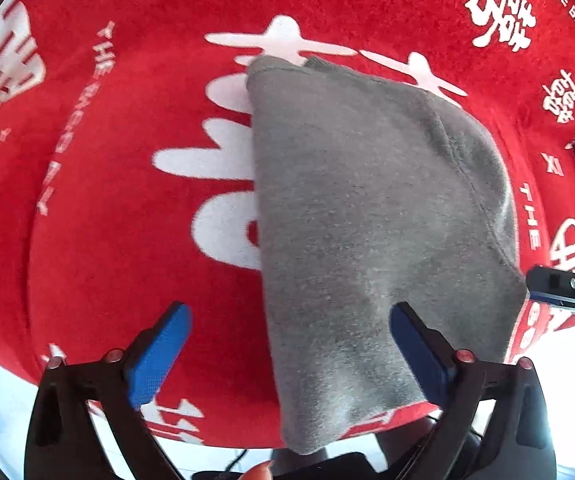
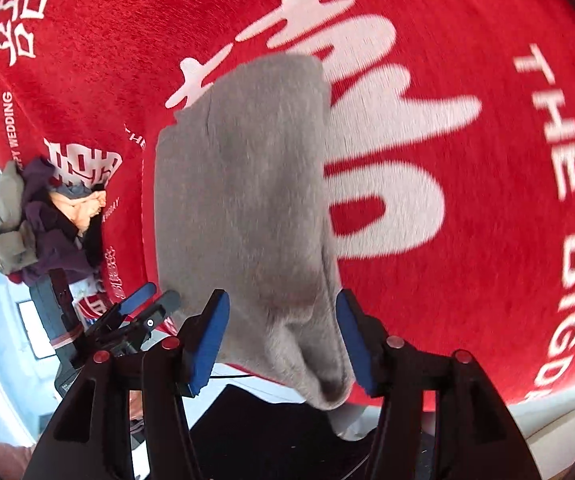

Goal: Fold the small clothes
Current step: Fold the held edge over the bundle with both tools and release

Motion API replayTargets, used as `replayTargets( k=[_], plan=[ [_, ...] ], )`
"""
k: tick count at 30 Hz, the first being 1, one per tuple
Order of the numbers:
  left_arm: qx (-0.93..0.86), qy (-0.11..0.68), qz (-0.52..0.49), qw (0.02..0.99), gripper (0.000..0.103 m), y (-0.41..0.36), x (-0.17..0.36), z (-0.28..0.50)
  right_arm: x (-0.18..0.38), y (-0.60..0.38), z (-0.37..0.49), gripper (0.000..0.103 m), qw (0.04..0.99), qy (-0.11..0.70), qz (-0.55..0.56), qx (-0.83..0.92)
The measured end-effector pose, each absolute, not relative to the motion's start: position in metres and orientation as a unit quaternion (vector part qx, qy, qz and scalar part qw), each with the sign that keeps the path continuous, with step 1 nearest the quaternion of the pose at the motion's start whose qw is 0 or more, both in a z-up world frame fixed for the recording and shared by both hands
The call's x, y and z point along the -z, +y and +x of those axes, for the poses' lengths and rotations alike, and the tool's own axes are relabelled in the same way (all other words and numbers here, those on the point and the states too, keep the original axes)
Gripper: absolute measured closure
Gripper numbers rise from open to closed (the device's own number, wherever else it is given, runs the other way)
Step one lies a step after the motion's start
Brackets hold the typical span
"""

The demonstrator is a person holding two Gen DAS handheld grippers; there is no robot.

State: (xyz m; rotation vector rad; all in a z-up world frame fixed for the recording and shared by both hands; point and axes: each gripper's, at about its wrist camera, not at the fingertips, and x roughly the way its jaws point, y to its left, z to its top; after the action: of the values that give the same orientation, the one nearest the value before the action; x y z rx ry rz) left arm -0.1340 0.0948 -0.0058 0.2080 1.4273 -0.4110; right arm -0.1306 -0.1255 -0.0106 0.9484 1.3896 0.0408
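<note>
Grey garment lies on red cloth, already doubled, long axis running away from you, near end drooping over table edge. Your left gripper wide open, empty; garment's left edge sits between its pads, right pad over fabric. Your right gripper open too, straddling near end, not clamped. Right sits nearer the hanging end. Other clothes piled well off left.
</note>
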Motion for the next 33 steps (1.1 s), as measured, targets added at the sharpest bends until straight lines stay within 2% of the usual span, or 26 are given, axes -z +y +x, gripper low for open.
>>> replayTargets(
  k=[3,4,5,6,10,15,27,28,33],
  plan=[
    [0.179,0.643,0.1,0.738,0.001,0.092,0.001,-0.133,0.012,-0.116,-0.126,0.061,0.668,0.613,0.42,-0.029],
    [0.179,0.641,0.098,0.739,0.001,0.092,0.0,-0.132,0.011,-0.113,-0.125,0.075,0.672,0.614,0.414,-0.027],
    [0.181,0.64,0.094,0.741,0.001,0.092,-0.002,-0.132,0.01,-0.112,-0.123,0.083,0.677,0.614,0.406,-0.024],
    [0.182,0.638,0.089,0.743,0.001,0.092,-0.003,-0.131,0.009,-0.111,-0.122,0.087,0.683,0.614,0.396,-0.02],
    [0.181,0.644,0.078,0.739,0.001,0.095,-0.002,-0.128,0.01,-0.11,-0.127,0.089,0.704,0.627,0.332,0.009],
    [0.175,0.649,0.081,0.736,0.001,0.095,0.0,-0.128,0.027,-0.115,-0.137,0.088,0.703,0.627,0.336,0.015],
    [0.176,0.671,0.103,0.712,0.001,0.092,0.004,-0.133,0.013,-0.116,-0.157,0.082,0.689,0.643,0.332,0.043],
    [0.178,0.673,0.105,0.71,0.001,0.091,0.004,-0.135,0.009,-0.115,-0.157,0.079,0.688,0.645,0.329,0.046],
    [0.19,0.677,0.111,0.703,0.001,0.089,-0.01,-0.144,-0.013,-0.104,-0.155,0.078,0.688,0.664,0.289,0.057]
  ],
)
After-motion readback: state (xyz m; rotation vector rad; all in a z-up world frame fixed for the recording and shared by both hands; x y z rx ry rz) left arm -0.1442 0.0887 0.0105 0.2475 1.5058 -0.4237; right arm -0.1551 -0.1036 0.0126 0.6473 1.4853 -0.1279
